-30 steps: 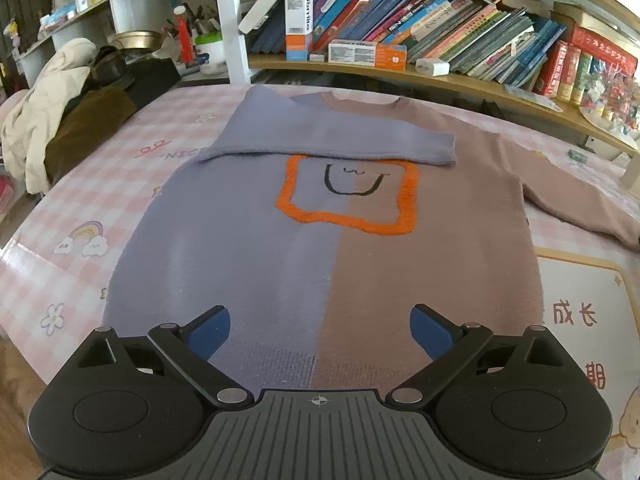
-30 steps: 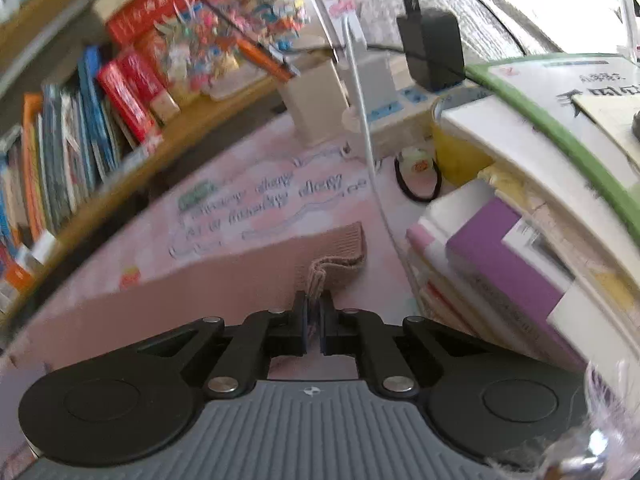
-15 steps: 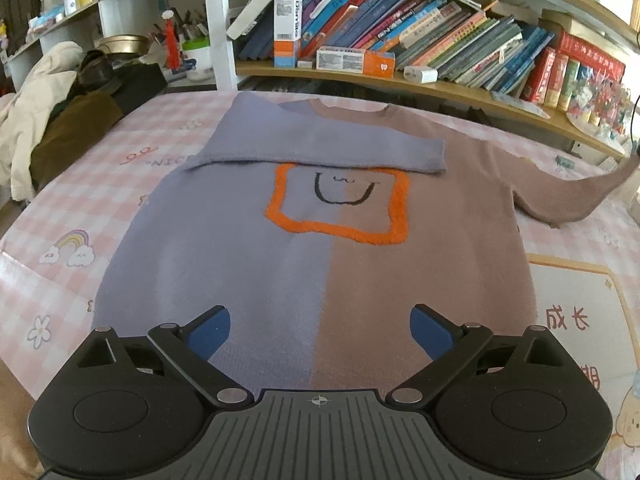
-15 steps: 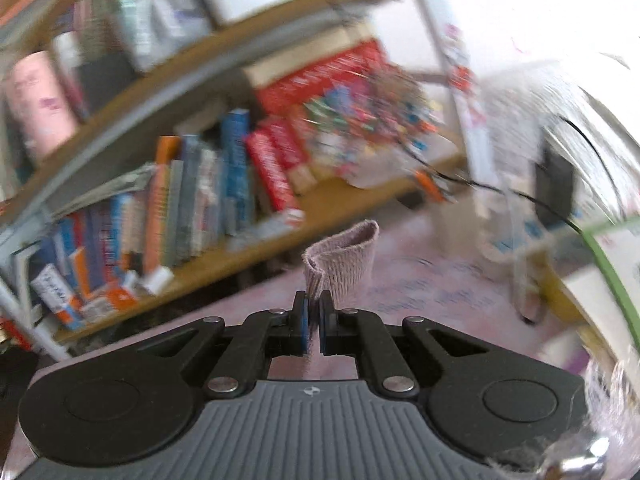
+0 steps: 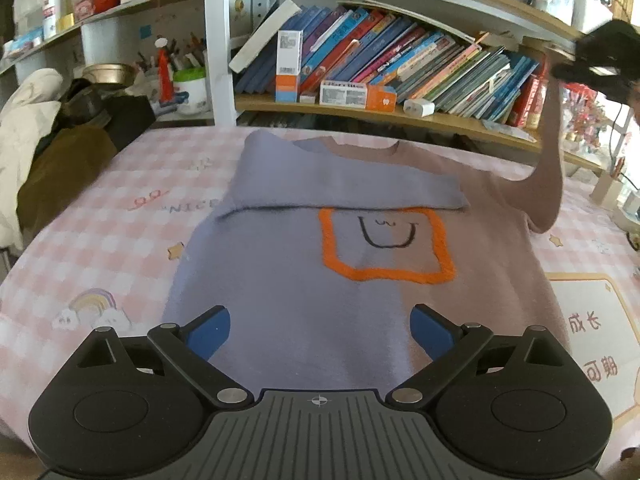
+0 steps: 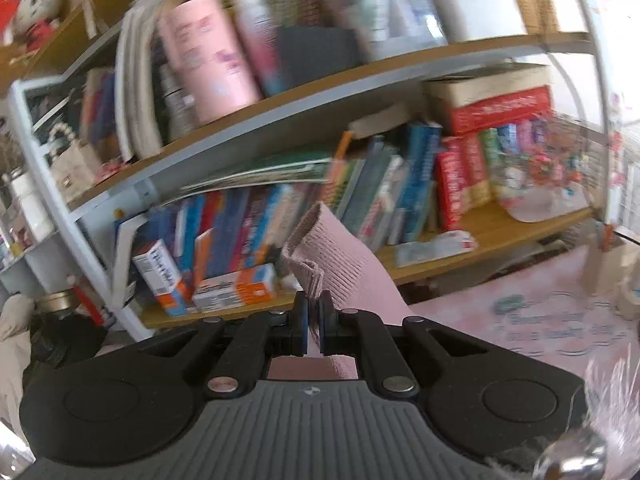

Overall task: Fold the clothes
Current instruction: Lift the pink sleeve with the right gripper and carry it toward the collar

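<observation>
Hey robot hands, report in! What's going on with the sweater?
Left gripper open, low over sweater. Right gripper shut on brown sleeve, lifted high. Blue sleeve already folded. Nothing in the way.

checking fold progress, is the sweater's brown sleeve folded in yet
Not yet: the brown knit sleeve hangs lifted off the table, its cuff pinched in the right gripper.

1. A pink-and-white checked tablecloth [image 5: 120, 216] printed with a rainbow covers the table.
2. Slanting rows of colourful books [image 5: 400, 60] fill a wooden shelf behind.
3. An orange-and-white carton [image 5: 289, 66] stands upright among them.
4. Cream and brown coats [image 5: 36, 148] lie heaped at left.
</observation>
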`<state>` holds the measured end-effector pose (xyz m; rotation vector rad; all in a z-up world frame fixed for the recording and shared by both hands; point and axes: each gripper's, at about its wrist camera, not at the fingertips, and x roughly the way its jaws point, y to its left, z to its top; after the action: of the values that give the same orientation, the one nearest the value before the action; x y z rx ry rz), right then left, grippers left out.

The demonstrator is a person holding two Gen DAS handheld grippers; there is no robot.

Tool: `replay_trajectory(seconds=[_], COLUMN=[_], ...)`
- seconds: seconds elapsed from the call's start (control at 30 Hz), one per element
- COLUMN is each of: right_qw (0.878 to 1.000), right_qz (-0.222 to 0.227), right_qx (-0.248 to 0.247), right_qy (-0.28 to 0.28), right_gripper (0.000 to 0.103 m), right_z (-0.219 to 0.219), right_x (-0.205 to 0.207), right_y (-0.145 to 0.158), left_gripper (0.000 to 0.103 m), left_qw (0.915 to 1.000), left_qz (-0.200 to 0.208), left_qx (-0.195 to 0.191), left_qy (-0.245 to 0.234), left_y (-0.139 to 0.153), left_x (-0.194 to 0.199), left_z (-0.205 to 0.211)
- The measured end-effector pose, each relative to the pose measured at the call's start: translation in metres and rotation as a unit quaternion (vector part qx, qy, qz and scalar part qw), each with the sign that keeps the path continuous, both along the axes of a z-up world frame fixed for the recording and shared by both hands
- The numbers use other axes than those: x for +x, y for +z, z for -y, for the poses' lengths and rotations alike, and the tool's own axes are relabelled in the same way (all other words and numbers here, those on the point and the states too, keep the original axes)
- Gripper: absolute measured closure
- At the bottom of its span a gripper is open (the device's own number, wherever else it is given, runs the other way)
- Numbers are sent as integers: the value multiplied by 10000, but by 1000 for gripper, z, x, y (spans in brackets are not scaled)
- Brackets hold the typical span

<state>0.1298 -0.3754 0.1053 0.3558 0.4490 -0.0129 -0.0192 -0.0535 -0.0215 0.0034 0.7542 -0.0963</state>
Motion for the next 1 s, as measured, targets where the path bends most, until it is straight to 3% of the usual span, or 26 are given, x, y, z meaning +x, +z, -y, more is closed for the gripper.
replay_trajectory(seconds=[0.5, 0.7, 1.0], right_qw=[9978, 9948, 9866], right_qz=[-158, -395, -1104], right_qx=[-219, -481, -554], right_qy=[599, 803, 1068], right_gripper=[98, 98, 98], right_z=[-152, -201, -244], right_x=[43, 62, 75], right_y=[-17, -43, -97], left_gripper=[4, 4, 4], left_qw=[9989, 9991, 9996], left_qz=[201, 171, 69], left_qx=[-61, -40, -19], left_qy=[-414, -375, -258], left_y=[5, 6, 3], left_x=[9, 8, 7], left_z=[-69, -91, -114])
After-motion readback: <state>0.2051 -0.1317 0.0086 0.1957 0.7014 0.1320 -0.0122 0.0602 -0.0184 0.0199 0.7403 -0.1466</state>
